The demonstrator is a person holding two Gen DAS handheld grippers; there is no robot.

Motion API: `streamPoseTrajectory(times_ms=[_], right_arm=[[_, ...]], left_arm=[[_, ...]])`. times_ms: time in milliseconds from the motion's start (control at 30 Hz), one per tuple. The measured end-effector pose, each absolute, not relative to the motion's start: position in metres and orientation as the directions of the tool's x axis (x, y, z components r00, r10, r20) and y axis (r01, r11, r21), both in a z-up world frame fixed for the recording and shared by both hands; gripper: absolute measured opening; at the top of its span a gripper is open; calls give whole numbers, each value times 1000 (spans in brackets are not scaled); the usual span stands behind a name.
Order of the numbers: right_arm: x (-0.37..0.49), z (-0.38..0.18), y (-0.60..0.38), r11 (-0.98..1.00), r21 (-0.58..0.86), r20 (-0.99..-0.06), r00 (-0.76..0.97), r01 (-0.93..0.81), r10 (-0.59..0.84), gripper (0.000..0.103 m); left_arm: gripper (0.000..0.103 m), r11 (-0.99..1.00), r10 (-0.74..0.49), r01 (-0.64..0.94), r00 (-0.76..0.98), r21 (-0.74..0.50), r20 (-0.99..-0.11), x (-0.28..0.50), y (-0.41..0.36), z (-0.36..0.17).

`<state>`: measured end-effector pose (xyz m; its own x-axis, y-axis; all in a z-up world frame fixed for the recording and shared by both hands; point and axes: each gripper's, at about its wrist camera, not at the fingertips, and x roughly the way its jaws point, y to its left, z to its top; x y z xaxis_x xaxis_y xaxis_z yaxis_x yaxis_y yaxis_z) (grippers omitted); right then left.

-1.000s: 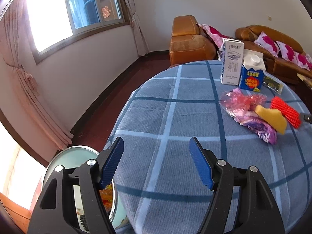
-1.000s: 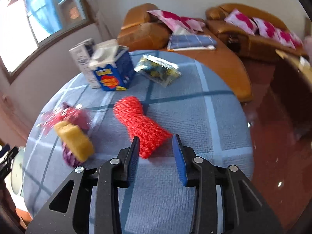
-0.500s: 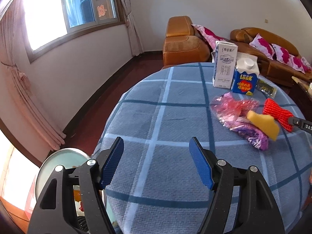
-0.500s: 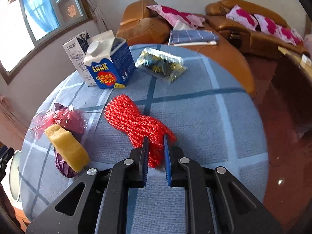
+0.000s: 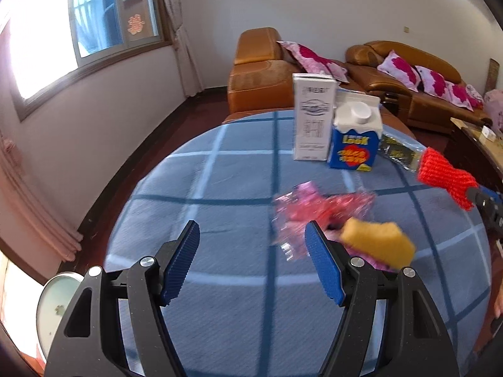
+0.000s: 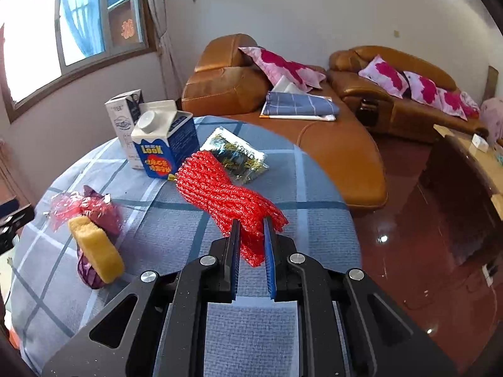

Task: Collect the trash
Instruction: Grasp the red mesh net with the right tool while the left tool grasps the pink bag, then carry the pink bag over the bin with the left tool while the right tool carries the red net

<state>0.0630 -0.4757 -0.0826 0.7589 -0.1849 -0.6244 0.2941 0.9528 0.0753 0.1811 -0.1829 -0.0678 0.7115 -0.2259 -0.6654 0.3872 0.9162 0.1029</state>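
Observation:
My right gripper (image 6: 251, 221) is shut on one end of a red foam net (image 6: 220, 188), which hangs lifted off the blue checked tablecloth (image 6: 314, 194); in the left wrist view the red net (image 5: 446, 176) shows at the right edge. My left gripper (image 5: 251, 238) stands open and empty over the cloth, just left of a yellow sponge (image 5: 377, 245) lying on a pink and purple wrapper (image 5: 314, 210). From the right wrist, sponge (image 6: 94, 248) and wrapper (image 6: 78, 207) sit at the left.
A white carton (image 5: 312, 116), a blue carton (image 5: 355, 138) and a dark snack packet (image 5: 399, 152) stand at the table's far side. A round bin (image 5: 56, 308) sits on the floor at lower left. Brown sofas (image 6: 226, 78) line the far wall.
My right gripper closed on the red net and raised it off the cloth. My left gripper travelled right across the table toward the sponge and wrapper, still open.

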Motion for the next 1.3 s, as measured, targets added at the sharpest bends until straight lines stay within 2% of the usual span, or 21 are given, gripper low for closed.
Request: streamPoseTrajectory(times_ms=[233,267,300,333,433,633,1300], right_arm=[[60,-87,-468,964,64,-623,765,256,-162,15],[59,-88,-468,966,67,-624,766,249,-155,15],[60,-89,-467,968,68,-624,767,243,-149,15],[61,-89,-465,969,66,-624,767,239,-147,15],[64,-89,-461,972,68,-623,771,223,-134,15],[68,-83,-448,979,63,-609,785,192,-114,15],[81,-58,-365,1000,18,-562,827,-8,17,15]], left_arm=[[68,902,-238,423,662,92,-711,191,-206,-89],[60,902,-240,423,654,83,-717,192,-205,-93],[35,900,-253,431,642,69,-723,193,-204,-94],[24,894,-270,446,618,46,-738,195,-203,-96],[10,888,-290,458,614,32,-734,194,-200,-93],[8,886,-294,461,642,50,-708,182,-184,-74],[7,939,-151,317,730,135,-666,154,-96,-56]])
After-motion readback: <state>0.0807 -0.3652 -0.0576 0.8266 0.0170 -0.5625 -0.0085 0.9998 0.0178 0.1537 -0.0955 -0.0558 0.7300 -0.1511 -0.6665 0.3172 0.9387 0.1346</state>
